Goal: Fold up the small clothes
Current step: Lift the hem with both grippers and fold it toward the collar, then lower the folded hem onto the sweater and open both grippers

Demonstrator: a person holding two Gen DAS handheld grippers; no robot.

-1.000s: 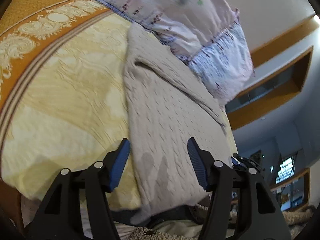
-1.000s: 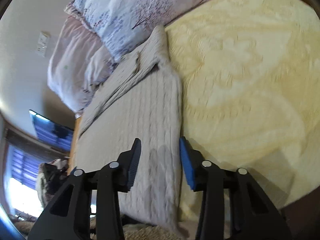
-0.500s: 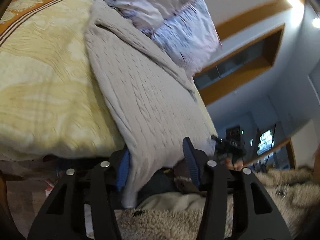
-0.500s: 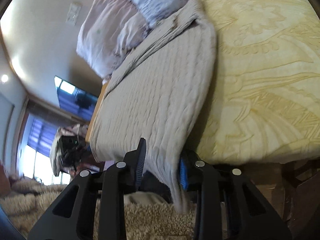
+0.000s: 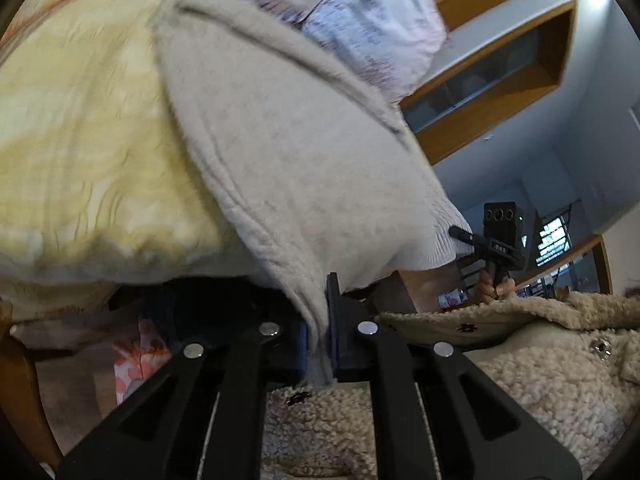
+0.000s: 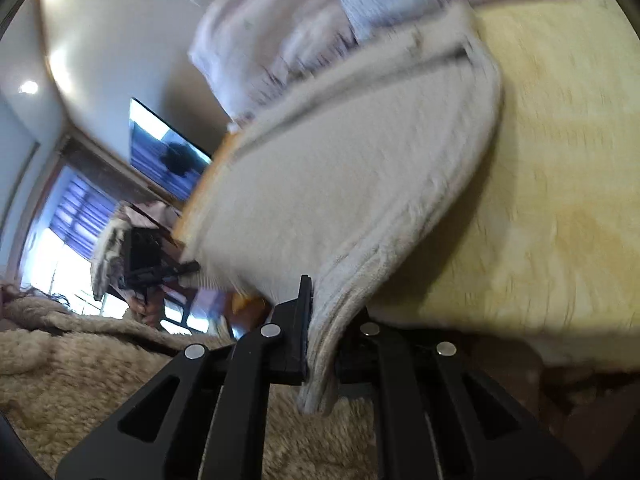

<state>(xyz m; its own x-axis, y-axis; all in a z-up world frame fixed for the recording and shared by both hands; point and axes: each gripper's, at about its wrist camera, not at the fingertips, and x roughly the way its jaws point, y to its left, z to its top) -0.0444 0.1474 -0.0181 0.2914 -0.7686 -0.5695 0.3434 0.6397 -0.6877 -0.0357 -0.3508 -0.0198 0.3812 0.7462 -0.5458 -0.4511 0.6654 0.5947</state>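
A grey knitted sweater [image 5: 296, 152] lies on the yellow bedspread [image 5: 80, 120], its near end hanging over the bed's edge. My left gripper [image 5: 317, 332] is shut on the sweater's near left corner. My right gripper [image 6: 322, 332] is shut on the near right corner of the sweater [image 6: 340, 184]. Each gripper also shows in the other's view, pinching the far corner: the right gripper [image 5: 468, 238] and the left gripper [image 6: 188, 270]. The sweater's far end reaches the pillows.
Patterned pillows [image 5: 360, 20] lie at the head of the bed [image 6: 560, 160]. A fleecy beige jacket [image 5: 520, 360] fills the foreground below both grippers. A wooden wall shelf [image 5: 500, 80] is to the right, and a window [image 6: 76, 216] and wall screen [image 6: 168, 160] to the left.
Both grippers dropped to the bed's near edge and shut on the sweater's near corners, which were between open jaws a second ago.
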